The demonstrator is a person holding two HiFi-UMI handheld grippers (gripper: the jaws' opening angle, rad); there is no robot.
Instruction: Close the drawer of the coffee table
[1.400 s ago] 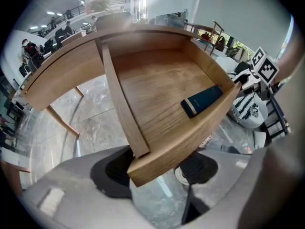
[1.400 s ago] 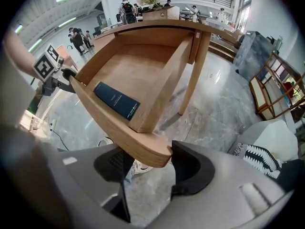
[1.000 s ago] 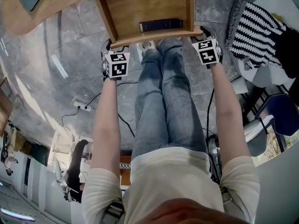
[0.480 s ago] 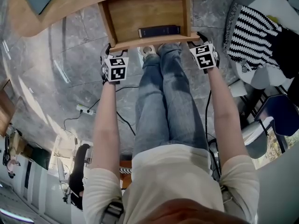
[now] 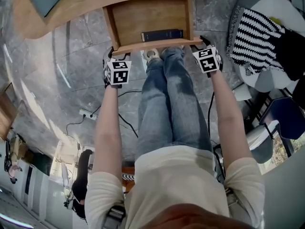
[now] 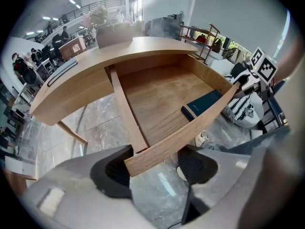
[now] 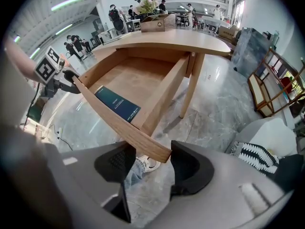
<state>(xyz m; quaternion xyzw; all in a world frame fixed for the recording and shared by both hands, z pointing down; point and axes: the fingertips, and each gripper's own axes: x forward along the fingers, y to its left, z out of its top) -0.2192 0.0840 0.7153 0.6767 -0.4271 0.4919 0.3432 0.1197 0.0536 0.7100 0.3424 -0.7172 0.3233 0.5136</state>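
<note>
In the head view the drawer [image 5: 152,13] stands pulled well out of the coffee table [image 5: 90,6] toward the person, with a dark book [image 5: 162,34] lying flat inside against its front panel [image 5: 152,46]; the left gripper [image 5: 110,52] sits at the left end of that panel and the right gripper [image 5: 202,40] at its right end, the person's legs just under the panel's middle. In the left gripper view the jaws stand wide with the panel's left corner between them, one pad at the corner and no clear pinch visible. In the right gripper view the jaws are likewise spread wide and straddle the panel's right end, which nearly fills the gap. The step in hand looks like the push home, and most of the travel seems left; it should go best with equal pressure at both ends of the panel, straight along the drawer's sides, so the box does not skew and bind; the inner fingers likely need to slip off the panel before it meets the table's edge; the book lies low and should pass under.
</note>
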